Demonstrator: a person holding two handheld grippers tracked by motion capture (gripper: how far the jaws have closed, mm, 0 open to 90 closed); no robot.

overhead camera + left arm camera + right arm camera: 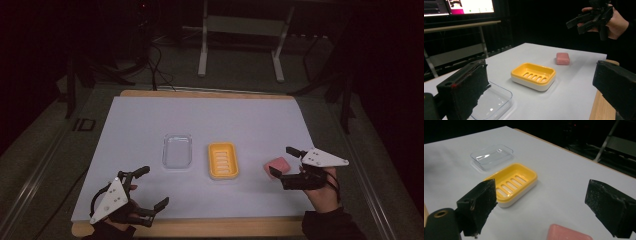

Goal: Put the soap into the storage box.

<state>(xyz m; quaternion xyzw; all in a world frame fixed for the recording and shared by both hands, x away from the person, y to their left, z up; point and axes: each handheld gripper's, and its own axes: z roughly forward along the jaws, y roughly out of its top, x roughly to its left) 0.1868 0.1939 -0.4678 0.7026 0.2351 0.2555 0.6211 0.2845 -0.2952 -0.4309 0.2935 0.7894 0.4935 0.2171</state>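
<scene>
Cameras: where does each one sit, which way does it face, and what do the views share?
High view: above the person's side, looking forward and down at the table; left gripper and right gripper reach in from below, jaws open.
Left gripper view: low at the near left, looking across the clear lid, soap dish and soap to the right gripper; own jaws flank the frame.
Right gripper view: just above the soap, facing dish and lid between its jaws.
Shared: all three show dish, lid and soap.

A white metal stand point(243, 37) rises beyond the table's far edge, dark cables point(157, 67) trailing beside it (a lit monitor point(469, 6) glows nearby).
</scene>
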